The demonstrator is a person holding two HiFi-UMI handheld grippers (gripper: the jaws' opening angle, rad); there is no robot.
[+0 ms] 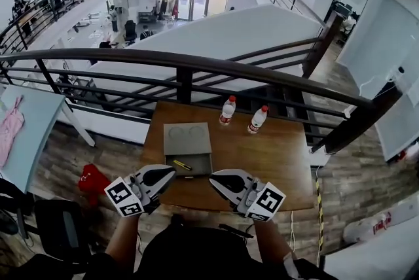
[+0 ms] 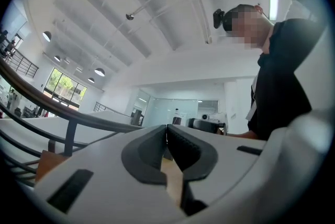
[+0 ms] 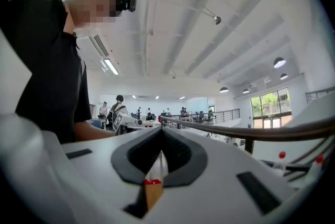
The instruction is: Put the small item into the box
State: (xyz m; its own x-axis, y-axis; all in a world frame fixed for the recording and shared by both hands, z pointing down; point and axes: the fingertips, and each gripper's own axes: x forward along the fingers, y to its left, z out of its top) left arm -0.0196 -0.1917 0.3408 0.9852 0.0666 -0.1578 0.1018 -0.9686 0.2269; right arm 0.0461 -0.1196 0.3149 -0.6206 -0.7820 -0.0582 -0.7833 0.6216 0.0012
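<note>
Left gripper [image 1: 167, 173], right gripper [image 1: 216, 178]: jaws pressed together, empty. Yellow item [image 1: 182, 165] lay inside box [image 1: 187, 139], just ahead of left gripper. Placing seemingly done; next probably lid closing.

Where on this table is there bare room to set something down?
The right half of the table is bare, between the box and the right edge, nearer than the two bottles. Left of the box, just a narrow strip.

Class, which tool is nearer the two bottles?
Right. The right tool is in front of the bottles at the table's near edge; the left tool is farther left, by the box.
</note>
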